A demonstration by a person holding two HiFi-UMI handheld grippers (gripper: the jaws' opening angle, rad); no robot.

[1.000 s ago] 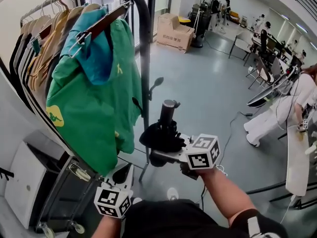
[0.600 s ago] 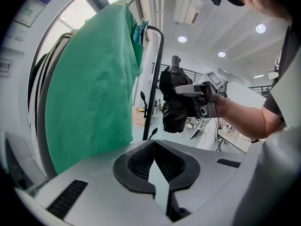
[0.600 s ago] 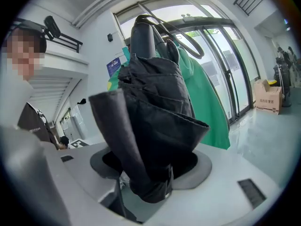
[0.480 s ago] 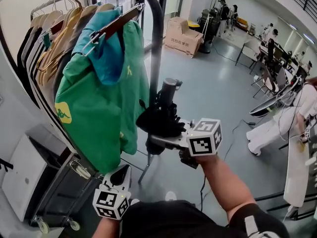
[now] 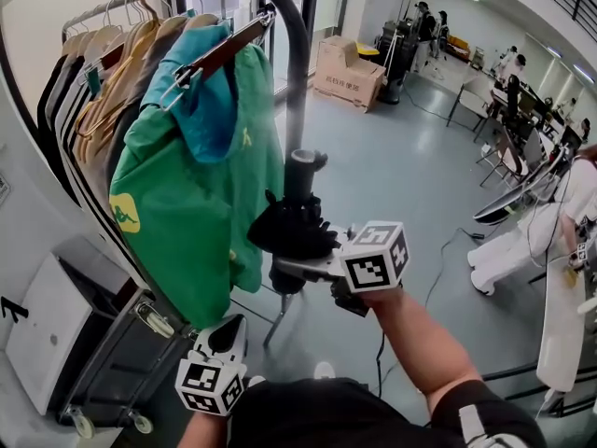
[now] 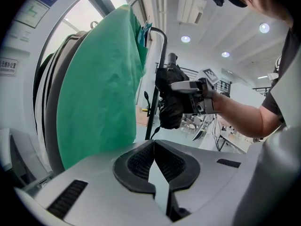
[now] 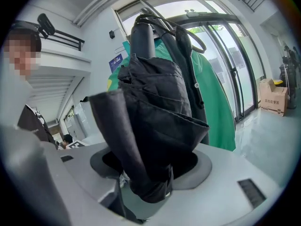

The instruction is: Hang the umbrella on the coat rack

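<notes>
We hold the umbrella by the rack.
Our right tool clamps the umbrella, rack pole just beyond; left tool, jaws together, hangs lower; grey floor stretches beyond both.

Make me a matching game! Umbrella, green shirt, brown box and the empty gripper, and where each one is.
Things
1. black folded umbrella
2. green shirt with a yellow patch
3. brown cardboard box
4. left hand-held gripper

Places
A. on the floor, far back
B. hanging on the grey metal coat rack
C. low down, shut on nothing
D. held in the right hand-held gripper

Pairs: 1-D, 2-B, 3-A, 4-C
</notes>
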